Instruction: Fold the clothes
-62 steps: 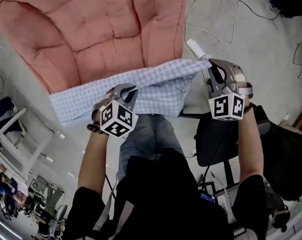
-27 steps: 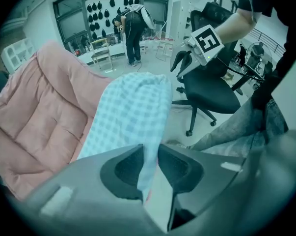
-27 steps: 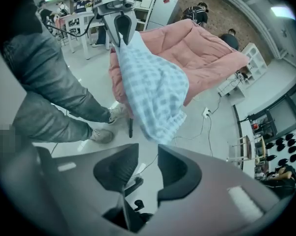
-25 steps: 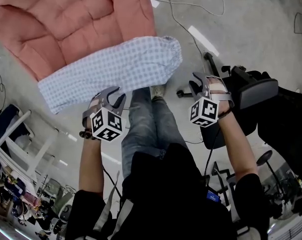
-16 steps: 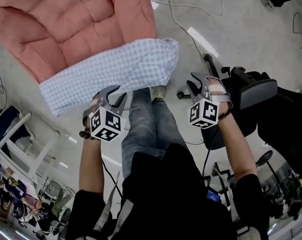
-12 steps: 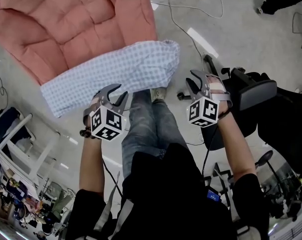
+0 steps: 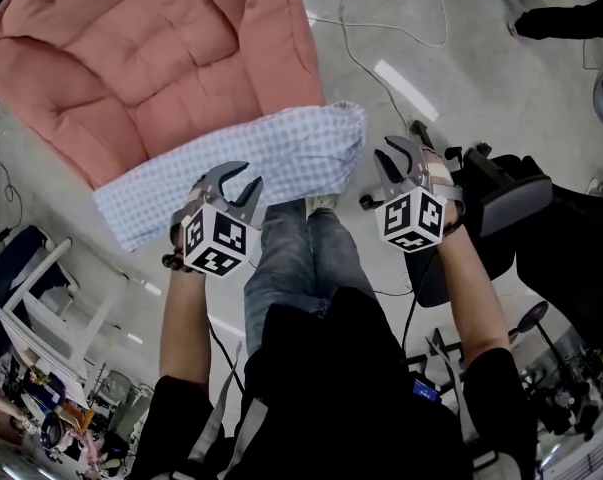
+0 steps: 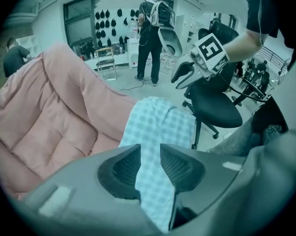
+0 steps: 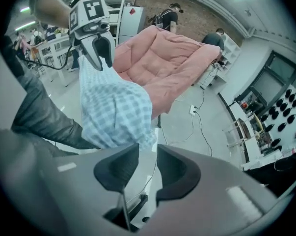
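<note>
Checked garment [image 7: 271,163] is no longer held stretched; it is laid along pink cushion [image 7: 161,58] edge. Left gripper [image 8: 150,149] fingers are slightly spread, unpinched. Right gripper [image 9: 148,149] fingers are being closed on nothing.

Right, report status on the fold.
Left gripper open by cloth. Right gripper closing, nothing between jaws. Cloth draped on pink cushion. Office chair near right gripper.

Cushion [image 7: 161,58] cropped at top, cloth [image 7: 291,148] edge behind left gripper [image 7: 236,186]
</note>
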Demonstrator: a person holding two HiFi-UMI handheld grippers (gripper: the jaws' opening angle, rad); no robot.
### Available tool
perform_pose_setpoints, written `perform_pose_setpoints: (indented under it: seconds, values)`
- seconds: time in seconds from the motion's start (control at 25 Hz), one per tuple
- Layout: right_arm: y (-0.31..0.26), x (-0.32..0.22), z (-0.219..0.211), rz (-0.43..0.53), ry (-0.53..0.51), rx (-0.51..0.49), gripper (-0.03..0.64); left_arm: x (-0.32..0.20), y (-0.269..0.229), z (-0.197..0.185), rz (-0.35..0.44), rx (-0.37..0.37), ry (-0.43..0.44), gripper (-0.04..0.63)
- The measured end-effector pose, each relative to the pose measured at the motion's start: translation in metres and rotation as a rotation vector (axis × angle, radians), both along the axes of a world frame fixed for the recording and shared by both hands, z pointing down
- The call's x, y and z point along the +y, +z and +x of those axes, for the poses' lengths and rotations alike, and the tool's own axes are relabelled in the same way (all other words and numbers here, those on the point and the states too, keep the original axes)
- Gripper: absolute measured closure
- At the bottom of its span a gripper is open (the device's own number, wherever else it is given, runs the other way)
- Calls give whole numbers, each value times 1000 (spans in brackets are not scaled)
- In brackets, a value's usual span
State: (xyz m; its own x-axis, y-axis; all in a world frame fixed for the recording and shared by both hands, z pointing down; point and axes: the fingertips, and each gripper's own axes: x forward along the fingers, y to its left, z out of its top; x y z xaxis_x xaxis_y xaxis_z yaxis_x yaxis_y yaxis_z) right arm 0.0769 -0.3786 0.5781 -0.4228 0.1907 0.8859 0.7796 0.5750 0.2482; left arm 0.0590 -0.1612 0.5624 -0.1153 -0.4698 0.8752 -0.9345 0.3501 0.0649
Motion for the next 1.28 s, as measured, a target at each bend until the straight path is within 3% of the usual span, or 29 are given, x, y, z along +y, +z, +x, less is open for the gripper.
perform_pose_setpoints:
  seconds: [0.28,0.44,0.6,0.72,0.96,1.16,1.28]
  values:
    - [-9,8,-12,-27,64,40,502,10,-5,-14,22,41,0,465]
    - [-14,11,-33,-54,116,35,502,18,-6,-38,18,32,10,465]
    - [-49,37,-35,-124,121,-2,503,32,-35,-38,8,16,10,465]
    - [-97,64,-28,-188,107,-45,503,41,-82,-32,64,-10,-75,465]
    - [-212,116,-32,-325,13,-215,502,78,-208,-19,257,-157,-403,465]
    - [-281,176,-8,-380,-77,-263,502,139,-286,8,317,-238,-504,474]
    - [-299,213,10,-405,-93,-289,502,180,-309,15,403,-262,-572,474]
